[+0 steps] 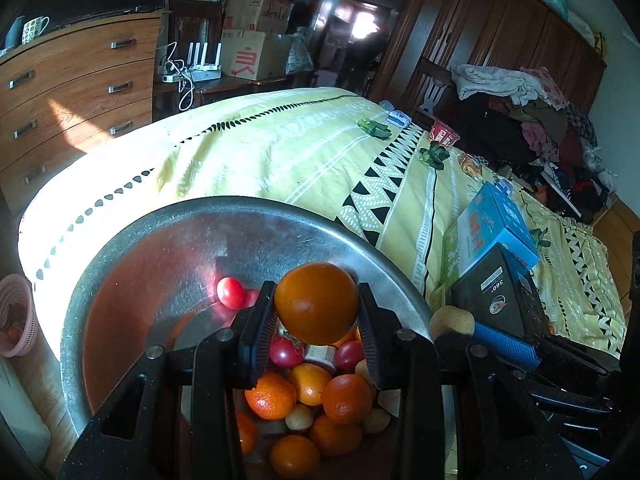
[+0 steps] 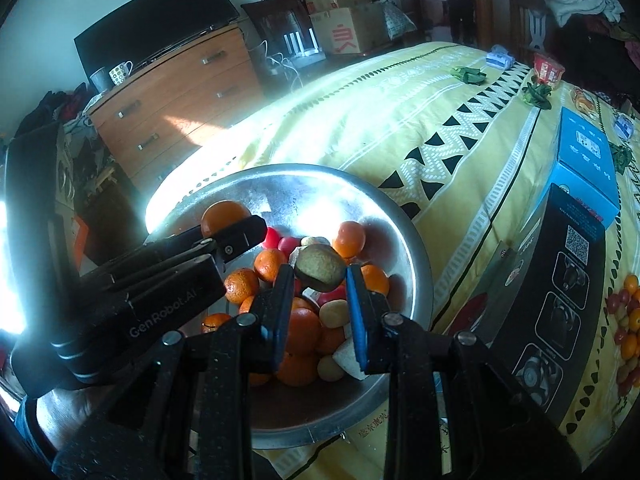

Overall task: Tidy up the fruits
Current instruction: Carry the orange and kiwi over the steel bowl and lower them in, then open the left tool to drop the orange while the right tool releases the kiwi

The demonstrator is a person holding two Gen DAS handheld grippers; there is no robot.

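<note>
A wide metal bowl [image 1: 240, 204] [image 2: 416, 248] rests on the near corner of a yellow bedspread and holds a pile of oranges [image 1: 346, 398], red tomatoes [image 1: 231, 292] and small pale fruits [image 2: 335, 313]. My left gripper [image 1: 316, 300] is shut on a large orange [image 1: 316, 302] and holds it above the pile. In the right wrist view that orange [image 2: 222, 214] shows behind the left gripper [image 2: 240, 236]. My right gripper [image 2: 319, 274] is shut on a brownish-green fruit [image 2: 320, 268], held over the bowl's middle. That fruit [image 1: 452, 320] appears by the bowl's right rim in the left wrist view.
A black box [image 2: 560, 280] and a blue box [image 2: 584, 164] stand on the bed just right of the bowl. A pink basket [image 1: 16, 316] sits low at the left. A wooden dresser [image 2: 180, 92] is behind, and small items [image 1: 374, 128] lie far across the bedspread.
</note>
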